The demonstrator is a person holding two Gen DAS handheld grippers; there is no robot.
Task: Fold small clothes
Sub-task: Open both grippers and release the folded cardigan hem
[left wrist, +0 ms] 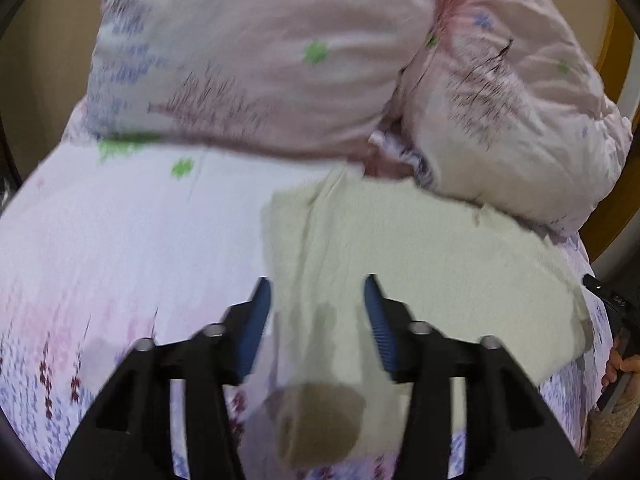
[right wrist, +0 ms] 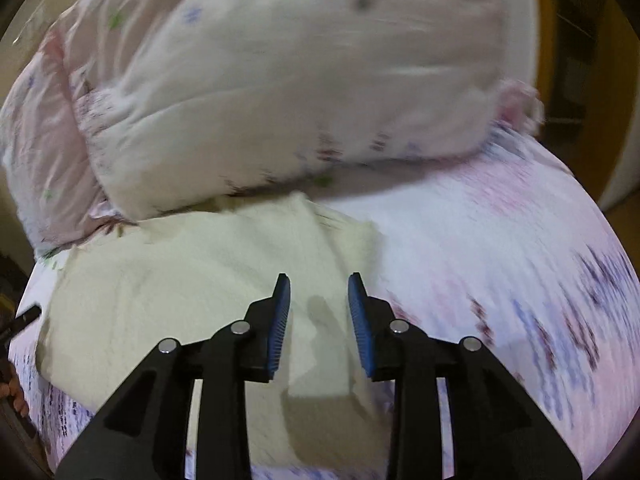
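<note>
**Blurred, hidden and cut off**

Motion blur smears the floral pink-and-white bedsheet (right wrist: 520,260) at right. The puffy pink floral quilt (left wrist: 260,60) runs past the far edge. The cream, crumpled small cloth garment (left wrist: 420,260) has its near end blurred, partly hidden behind black gripper arms.

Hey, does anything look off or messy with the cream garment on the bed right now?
Slightly. The cream garment lies rumpled, with a raised crease down its middle, and its far edge runs under the duvet.
</note>
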